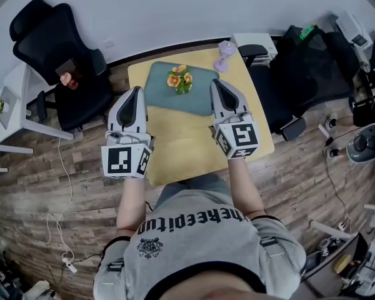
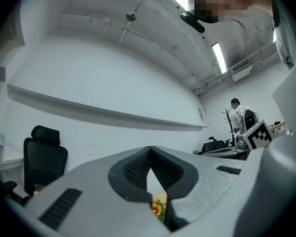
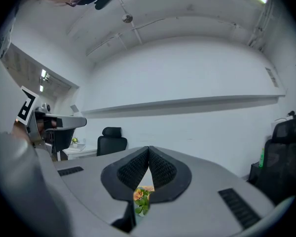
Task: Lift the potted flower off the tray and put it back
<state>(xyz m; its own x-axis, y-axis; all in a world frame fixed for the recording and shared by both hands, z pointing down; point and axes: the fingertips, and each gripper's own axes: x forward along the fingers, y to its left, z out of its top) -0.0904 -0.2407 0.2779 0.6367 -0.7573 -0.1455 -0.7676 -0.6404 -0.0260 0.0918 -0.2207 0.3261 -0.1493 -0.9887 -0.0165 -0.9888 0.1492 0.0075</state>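
Note:
A potted flower (image 1: 180, 79) with orange blooms and green leaves stands on a grey-green tray (image 1: 159, 92) at the far side of a yellow table (image 1: 181, 142). My left gripper (image 1: 136, 90) is held above the table just left of the tray, shut with nothing in it. My right gripper (image 1: 217, 82) hovers at the tray's right edge, also shut and empty. Both point towards the far wall, one on each side of the flower and apart from it. The blooms (image 2: 158, 209) peek through below the closed left gripper (image 2: 149, 154), and likewise the blooms (image 3: 140, 196) below the closed right gripper (image 3: 148, 152).
A purple hourglass-shaped object (image 1: 225, 55) stands at the table's far right corner. Black office chairs stand to the left (image 1: 56, 49) and right (image 1: 300, 67) of the table. A white desk (image 1: 6, 105) is at far left. A person (image 2: 241, 117) stands in the distance.

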